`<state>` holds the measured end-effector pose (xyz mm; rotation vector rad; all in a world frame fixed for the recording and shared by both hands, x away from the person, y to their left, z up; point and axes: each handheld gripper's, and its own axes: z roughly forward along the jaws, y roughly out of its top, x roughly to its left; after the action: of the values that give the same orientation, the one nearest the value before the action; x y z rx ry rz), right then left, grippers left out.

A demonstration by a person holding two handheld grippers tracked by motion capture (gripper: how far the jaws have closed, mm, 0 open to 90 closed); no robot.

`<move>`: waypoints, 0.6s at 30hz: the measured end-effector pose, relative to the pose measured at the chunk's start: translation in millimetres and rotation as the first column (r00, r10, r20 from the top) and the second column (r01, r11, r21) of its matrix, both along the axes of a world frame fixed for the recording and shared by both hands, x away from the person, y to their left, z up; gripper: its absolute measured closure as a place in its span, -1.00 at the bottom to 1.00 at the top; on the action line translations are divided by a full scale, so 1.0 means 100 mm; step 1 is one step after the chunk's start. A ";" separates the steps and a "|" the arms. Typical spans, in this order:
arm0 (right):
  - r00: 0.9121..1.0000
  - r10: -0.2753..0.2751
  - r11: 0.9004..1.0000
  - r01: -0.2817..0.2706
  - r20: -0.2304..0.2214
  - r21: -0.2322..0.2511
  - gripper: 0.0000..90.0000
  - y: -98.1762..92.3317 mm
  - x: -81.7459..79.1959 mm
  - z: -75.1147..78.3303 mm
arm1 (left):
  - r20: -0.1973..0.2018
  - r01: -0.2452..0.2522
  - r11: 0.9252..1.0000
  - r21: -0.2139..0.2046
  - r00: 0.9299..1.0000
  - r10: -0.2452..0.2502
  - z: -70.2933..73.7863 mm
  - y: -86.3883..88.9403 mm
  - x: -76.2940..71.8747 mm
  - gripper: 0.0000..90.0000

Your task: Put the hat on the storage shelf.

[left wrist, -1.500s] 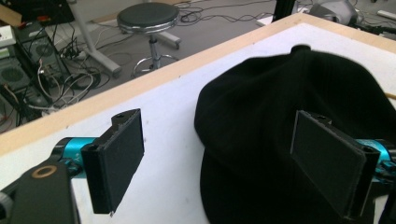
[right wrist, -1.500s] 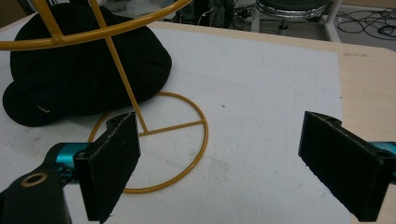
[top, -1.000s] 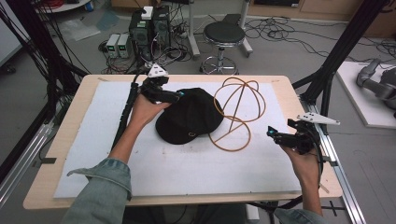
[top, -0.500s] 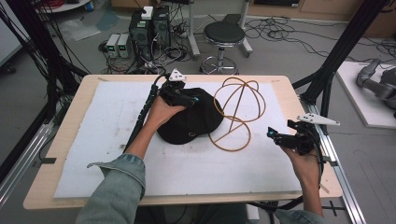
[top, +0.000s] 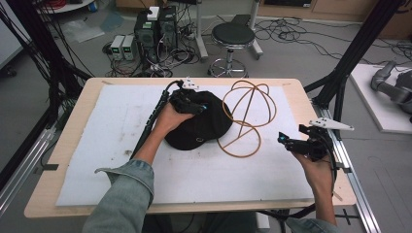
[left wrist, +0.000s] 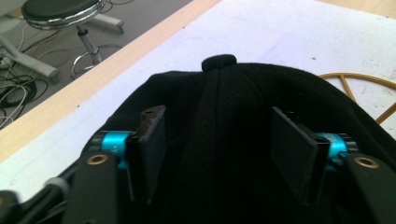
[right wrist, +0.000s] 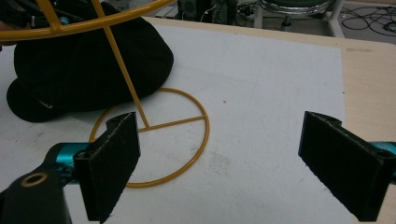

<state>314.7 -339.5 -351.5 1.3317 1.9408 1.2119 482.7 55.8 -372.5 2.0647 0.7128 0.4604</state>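
Straddling the crown of a black cap (top: 199,127), the left gripper (left wrist: 219,149) has its jaws open, one on each side.
The cap lies on the white pad (top: 97,145) on the tabletop (top: 53,194), a button on its top, just beside a yellow wire stand (right wrist: 154,126) with a ring base; the right gripper (right wrist: 219,158) hovers well apart at the right, jaws spread wide and empty.
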 end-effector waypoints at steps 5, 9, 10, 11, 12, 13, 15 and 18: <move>1.000 0.002 1.000 -0.002 0.004 -0.002 -0.72 0.00 0.00 0.00 | -0.013 0.015 1.000 0.020 1.000 -0.014 -0.02 -0.02 0.00 0.25; 1.000 -0.001 1.000 0.001 0.003 -0.001 -0.72 0.00 0.00 0.01 | -0.022 0.005 0.999 0.033 1.000 -0.005 -0.02 0.00 0.00 0.55; 1.000 0.000 1.000 0.000 0.007 -0.002 -0.72 -0.01 0.00 0.01 | -0.025 0.005 0.999 0.037 1.000 -0.004 -0.01 0.01 0.00 0.60; 1.000 -0.001 1.000 0.001 0.005 0.001 -0.72 -0.01 0.00 0.01 | -0.026 0.006 0.999 0.045 1.000 -0.005 -0.01 0.01 0.00 0.66; 1.000 -0.002 1.000 0.002 0.004 0.002 -0.72 -0.01 0.00 0.01 | -0.025 0.009 0.999 0.043 1.000 -0.008 -0.01 0.02 0.00 0.72; 1.000 -0.002 1.000 0.002 0.006 0.001 -0.72 -0.02 0.00 0.01 | -0.025 0.010 0.999 0.038 1.000 -0.009 0.00 0.02 0.00 0.76; 1.000 -0.004 1.000 0.004 0.006 0.003 -0.72 -0.02 -0.01 0.01 | -0.020 0.017 0.999 0.050 1.000 -0.016 0.02 0.04 -0.01 0.83; 1.000 -0.004 1.000 0.004 0.006 0.002 -0.72 -0.02 -0.01 0.01 | -0.008 0.025 0.999 0.035 1.000 -0.024 0.07 0.05 -0.04 0.87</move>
<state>314.0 -341.4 -350.2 1.3309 1.9330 1.2151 478.4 60.9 -365.2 2.1063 0.6876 0.4544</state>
